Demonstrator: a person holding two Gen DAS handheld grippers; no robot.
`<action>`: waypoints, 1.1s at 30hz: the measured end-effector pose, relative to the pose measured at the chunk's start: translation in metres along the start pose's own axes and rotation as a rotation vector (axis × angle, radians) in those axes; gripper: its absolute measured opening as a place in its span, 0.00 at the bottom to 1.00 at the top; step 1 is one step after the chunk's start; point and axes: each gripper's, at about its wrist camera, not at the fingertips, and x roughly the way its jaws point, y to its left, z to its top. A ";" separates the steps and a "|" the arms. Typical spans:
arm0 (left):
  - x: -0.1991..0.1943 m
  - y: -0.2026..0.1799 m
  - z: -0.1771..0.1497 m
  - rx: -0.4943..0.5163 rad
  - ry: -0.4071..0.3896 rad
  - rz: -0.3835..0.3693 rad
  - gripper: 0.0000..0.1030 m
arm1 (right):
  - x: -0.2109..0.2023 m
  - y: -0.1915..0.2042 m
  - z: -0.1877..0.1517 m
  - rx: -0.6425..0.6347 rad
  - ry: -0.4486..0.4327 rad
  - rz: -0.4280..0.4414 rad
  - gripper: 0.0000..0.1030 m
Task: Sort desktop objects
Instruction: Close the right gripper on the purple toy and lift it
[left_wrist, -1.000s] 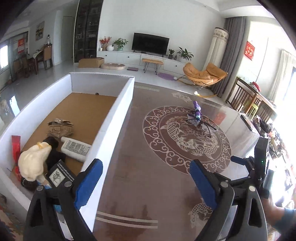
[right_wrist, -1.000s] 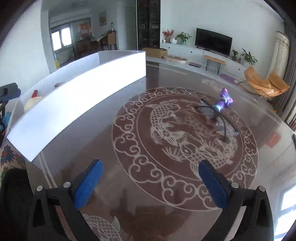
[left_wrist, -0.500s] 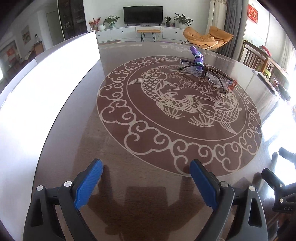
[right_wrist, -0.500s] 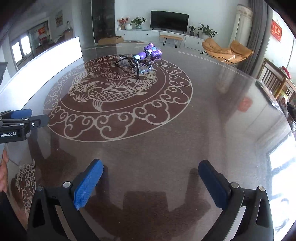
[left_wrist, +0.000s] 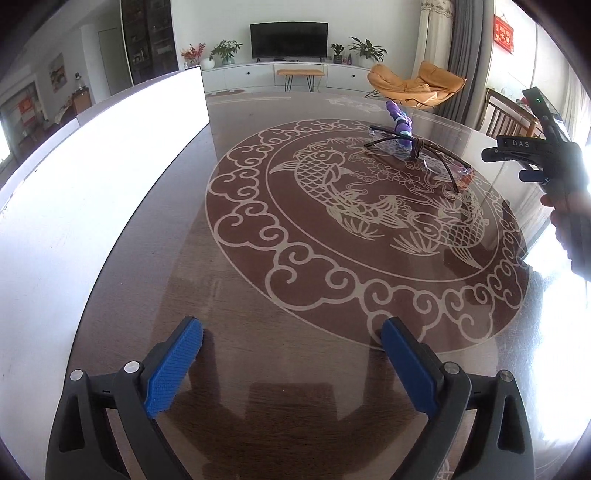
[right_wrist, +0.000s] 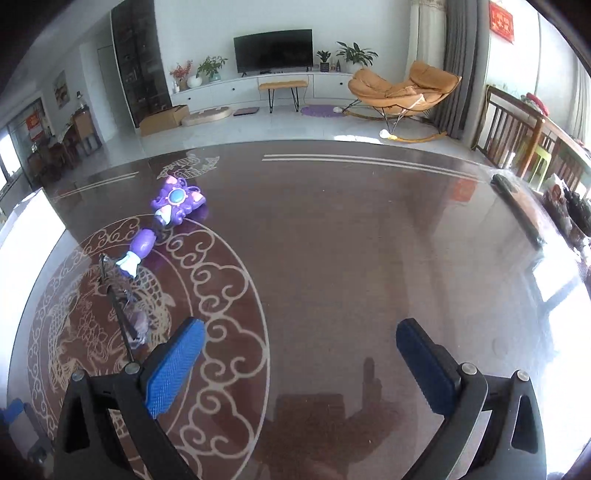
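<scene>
A purple toy wand (right_wrist: 162, 225) lies on the glossy brown table (right_wrist: 332, 258), with a pair of dark-framed glasses (right_wrist: 118, 310) just in front of it. In the left wrist view the wand (left_wrist: 400, 123) and glasses (left_wrist: 417, 155) lie at the far right of the fish medallion. My left gripper (left_wrist: 291, 354) is open and empty, low over the near table. My right gripper (right_wrist: 301, 350) is open and empty, its left finger (right_wrist: 173, 365) close beside the glasses' near temple tip. The right gripper's body (left_wrist: 543, 155) shows at the right edge of the left wrist view.
The white wall of the sorting box (left_wrist: 92, 177) runs along the table's left side; its inside is hidden. A dark flat object (right_wrist: 517, 206) lies at the table's far right edge. Wooden chairs (right_wrist: 517, 136) stand beyond it.
The left gripper swung away from the box's inside and now faces the medallion. The right gripper moved toward the glasses and wand, now beside the glasses. Both stayed open.
</scene>
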 end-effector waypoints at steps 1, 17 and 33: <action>0.000 0.000 0.000 0.000 0.000 0.000 0.96 | 0.011 0.004 0.012 0.015 0.030 -0.011 1.00; 0.000 0.000 0.000 -0.001 0.000 0.000 0.96 | 0.036 0.150 -0.002 -0.284 0.015 0.175 0.98; 0.003 -0.001 0.002 0.002 0.002 -0.006 0.97 | 0.078 0.143 0.062 -0.203 0.073 0.105 0.26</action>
